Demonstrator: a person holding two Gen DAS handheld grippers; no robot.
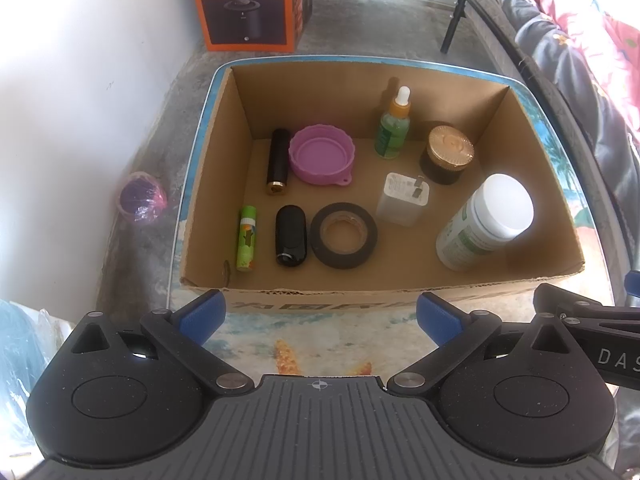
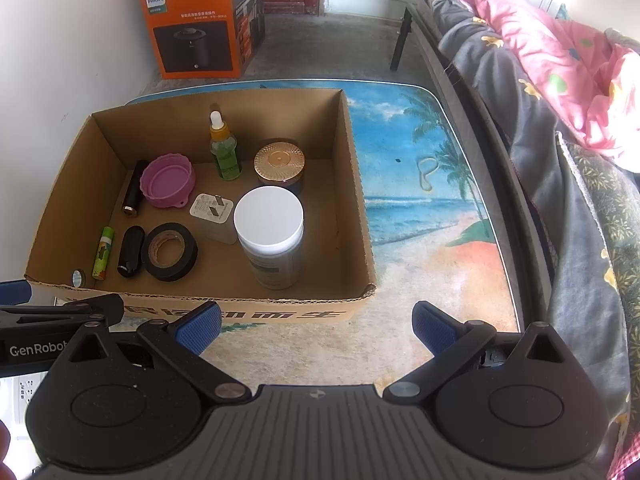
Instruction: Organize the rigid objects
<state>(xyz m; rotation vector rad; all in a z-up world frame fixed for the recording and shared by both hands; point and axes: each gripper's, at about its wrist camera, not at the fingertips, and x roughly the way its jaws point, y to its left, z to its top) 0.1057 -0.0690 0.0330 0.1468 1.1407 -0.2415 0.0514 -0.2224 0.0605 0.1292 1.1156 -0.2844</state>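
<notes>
The open brown cardboard box (image 1: 536,184) sat on the beach-print tabletop (image 2: 420,240), straight ahead of the left gripper (image 1: 320,314) and ahead and left of the right gripper (image 2: 316,322); black characters ran along its near wall, too cut off to read. Inside, the green glue stick (image 1: 247,238), black oval fob (image 1: 291,236) and black cylindrical tube (image 1: 277,161) lay with long axes pointing away from the jaws. The black tape roll (image 1: 344,235) lay flat. The white-lidded plastic jar (image 2: 272,236), green dropper bottle (image 2: 225,148) and gold-lidded dark jar (image 2: 280,166) stood upright; label text was unreadable. Both grippers' jaws were spread wide, holding nothing. Beyond stood an orange carton (image 2: 196,32) marked "PHILIPS". The left gripper read "GenRobot".
</notes>
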